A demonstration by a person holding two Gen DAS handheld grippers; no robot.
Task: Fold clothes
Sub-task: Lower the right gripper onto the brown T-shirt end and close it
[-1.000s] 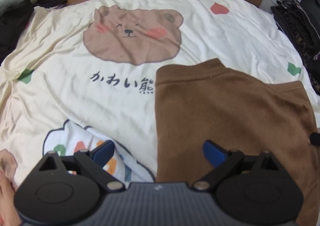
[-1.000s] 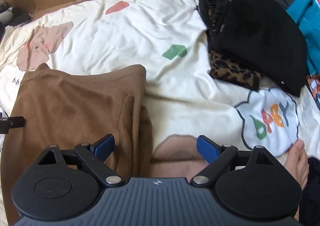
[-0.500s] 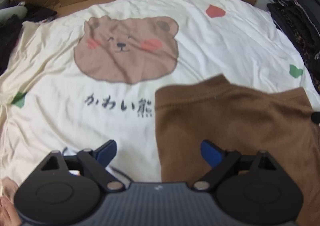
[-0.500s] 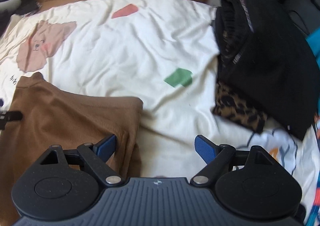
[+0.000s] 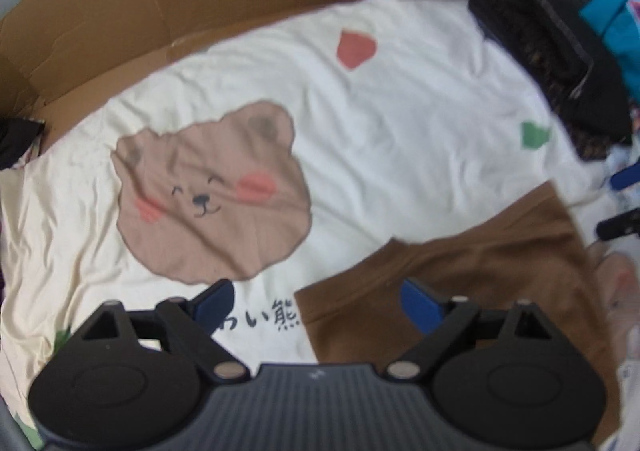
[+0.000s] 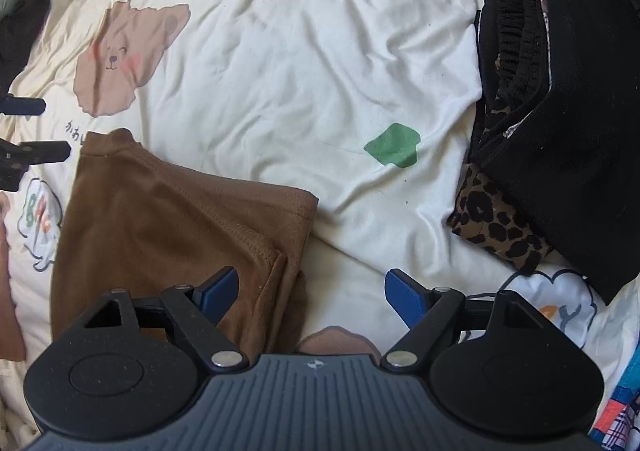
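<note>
A brown garment (image 6: pixel 172 227) lies folded flat on the cream bear-print sheet (image 6: pixel 300 71), its doubled edge facing right. My right gripper (image 6: pixel 312 285) hovers over that right edge, jaws wide and open, nothing between the pads. In the left wrist view the same brown garment (image 5: pixel 460 279) sits at the lower right. My left gripper (image 5: pixel 316 297) is above its left corner, open and holding nothing. Each gripper shows at the edge of the other's view: the left gripper (image 6: pixel 30 129) and the right gripper (image 5: pixel 622 201).
A pile of black and leopard-print clothes (image 6: pixel 560 111) lies on the right side of the bed. Cardboard (image 5: pixel 200 3) lines the far side. Dark clothes (image 6: pixel 24 31) sit at the far left, and teal fabric (image 5: pixel 616 23) at the far right.
Both grippers have lifted away from the brown garment, so more of the sheet shows. The left view has rolled and is blurred. The garment stays flat where it was.
</note>
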